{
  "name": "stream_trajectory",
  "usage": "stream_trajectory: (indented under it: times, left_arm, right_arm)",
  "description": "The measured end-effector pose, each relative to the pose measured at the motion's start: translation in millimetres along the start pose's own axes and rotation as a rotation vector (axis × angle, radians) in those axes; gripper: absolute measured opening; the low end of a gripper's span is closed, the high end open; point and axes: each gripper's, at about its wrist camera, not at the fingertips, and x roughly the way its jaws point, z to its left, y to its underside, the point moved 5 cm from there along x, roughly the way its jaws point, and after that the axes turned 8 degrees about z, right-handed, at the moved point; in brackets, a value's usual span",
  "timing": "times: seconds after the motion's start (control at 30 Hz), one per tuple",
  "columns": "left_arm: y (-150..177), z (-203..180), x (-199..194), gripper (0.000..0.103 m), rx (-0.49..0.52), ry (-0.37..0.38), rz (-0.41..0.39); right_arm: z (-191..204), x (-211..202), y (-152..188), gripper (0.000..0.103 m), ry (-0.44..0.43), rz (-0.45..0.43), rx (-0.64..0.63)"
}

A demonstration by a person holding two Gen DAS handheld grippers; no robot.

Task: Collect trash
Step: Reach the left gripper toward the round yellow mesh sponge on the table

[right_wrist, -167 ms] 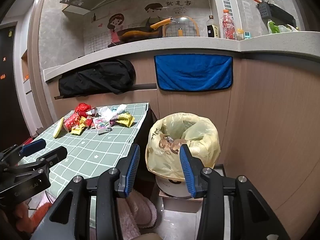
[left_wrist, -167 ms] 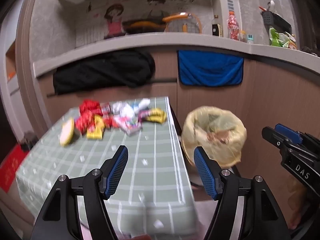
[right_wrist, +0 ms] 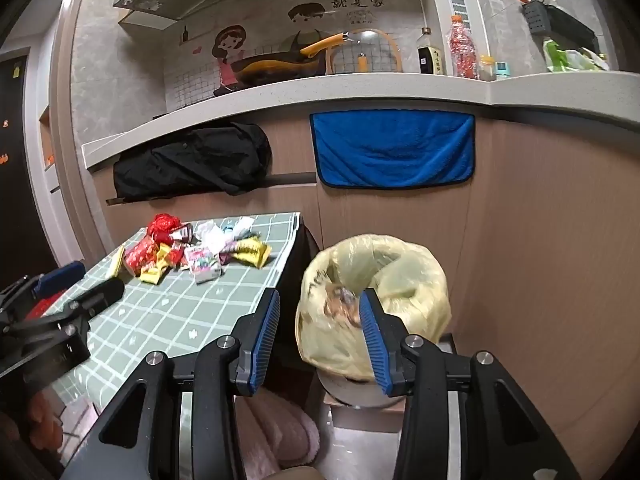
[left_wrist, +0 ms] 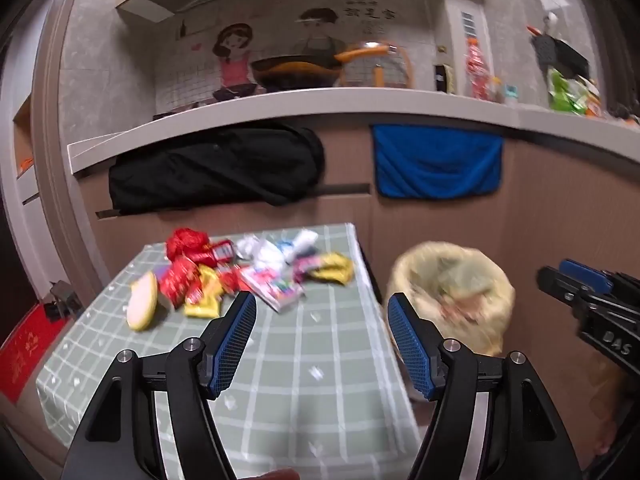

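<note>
Trash pile (left_wrist: 248, 276) blurred on table (left_wrist: 304, 380), wrappers indistinct, bin (right_wrist: 372, 300) contents unclear

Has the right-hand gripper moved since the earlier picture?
Yes. The right gripper has shifted left: the yellow-lined bin, earlier framed between its fingers, now sits behind the right finger.

A blue towel (right_wrist: 394, 150) hangs at the centre of the frame beside a black bag (right_wrist: 192, 164), with bottles (right_wrist: 460, 50) on the counter (right_wrist: 360, 92) above and a pink slipper (right_wrist: 276, 432) at the bottom.
</note>
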Motion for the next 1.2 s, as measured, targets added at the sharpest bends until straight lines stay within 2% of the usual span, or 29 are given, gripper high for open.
stream_trajectory:
  times: [0.07, 0.13, 0.33, 0.53, 0.63, 0.7, 0.83, 0.87, 0.93, 1.03, 1.1, 1.2]
  left_arm:
    - [-17.1, 18.1, 12.8, 0.068, -0.004, 0.018, -0.009]
    - [-29.5, 30.9, 8.4, 0.065, -0.002, 0.016, -0.049]
    - [-50.0, 107.1, 34.6, 0.061, -0.114, -0.015, -0.022]
    - [-45.8, 205.4, 47.5, 0.059, -0.220, -0.105, 0.033]
    - [-38.3, 251.5, 51.3, 0.058, -0.301, -0.152, 0.054]
    - [-31.2, 284.1, 57.0, 0.056, -0.363, -0.152, 0.064]
    - [-18.1, 320.6, 74.7, 0.054, -0.436, -0.137, 0.068]
    - [-16.1, 326.1, 83.1, 0.054, -0.440, -0.126, 0.084]
    - [-10.7, 330.9, 109.6, 0.054, -0.456, -0.041, 0.149]
    - [-5.4, 333.5, 148.1, 0.054, -0.509, 0.120, 0.221]
    - [-4.2, 343.1, 170.9, 0.054, -0.570, 0.197, 0.223]
    - [-3.0, 363.3, 194.9, 0.055, -0.638, 0.186, 0.219]
  right_arm:
    - [3.9, 9.1, -15.0, 0.039, -0.003, 0.008, 0.001]
    - [8.5, 17.6, -31.1, 0.039, -0.004, 0.007, 0.006]
    - [29.2, 54.6, -77.7, 0.039, -0.040, 0.017, 0.022]
    - [55.5, 95.8, -109.4, 0.041, -0.075, 0.041, 0.040]
    - [79.0, 119.4, -118.0, 0.041, -0.135, 0.071, 0.062]
    - [96.5, 133.1, -118.9, 0.041, -0.148, 0.084, 0.046]
    - [128.6, 158.2, -117.7, 0.041, -0.172, 0.116, -0.013]
    - [134.9, 164.1, -116.5, 0.041, -0.175, 0.122, -0.025]
    - [143.8, 174.5, -112.4, 0.041, -0.187, 0.136, -0.043]
    - [153.7, 192.5, -105.0, 0.041, -0.199, 0.178, -0.067]
    - [159.2, 204.5, -98.3, 0.041, -0.200, 0.215, -0.086]
    - [159.2, 215.6, -85.6, 0.041, -0.189, 0.252, -0.113]
